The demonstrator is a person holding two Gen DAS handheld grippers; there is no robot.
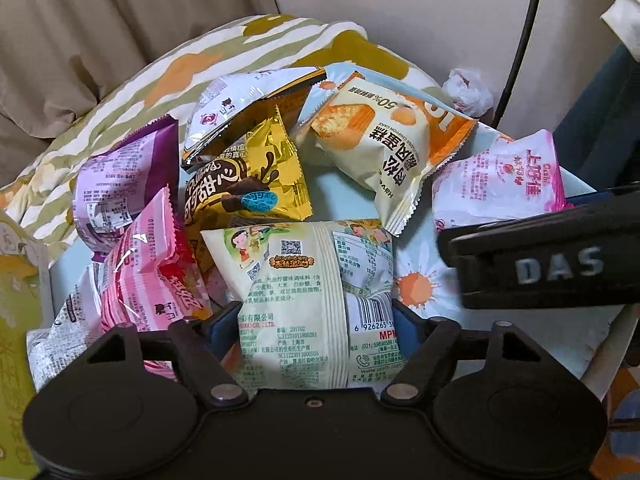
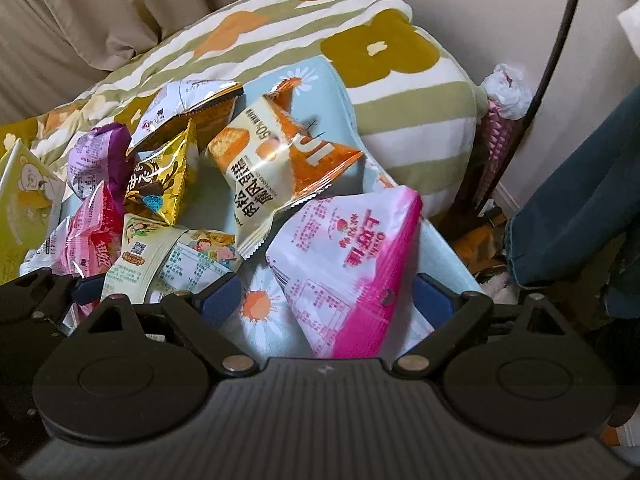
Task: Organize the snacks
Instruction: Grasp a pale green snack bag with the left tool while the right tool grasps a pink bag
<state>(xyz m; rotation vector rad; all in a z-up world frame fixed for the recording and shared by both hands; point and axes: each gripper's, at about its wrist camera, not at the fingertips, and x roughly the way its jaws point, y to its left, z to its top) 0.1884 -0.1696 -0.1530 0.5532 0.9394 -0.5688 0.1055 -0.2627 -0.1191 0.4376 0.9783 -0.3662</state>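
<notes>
Several snack packets lie in a heap on a pale blue flowered cloth. My left gripper is open, its blue pads on either side of a pale green packet; it also shows in the right wrist view. My right gripper is open around a pink-and-white packet, which shows in the left wrist view too. Behind lie an orange-and-white cake packet, a gold chocolate packet, a purple packet and a pink striped packet.
A striped flowered pillow lies behind the heap against a beige curtain. A yellow-green box stands at the left. A black cable and a dark blue garment are at the right.
</notes>
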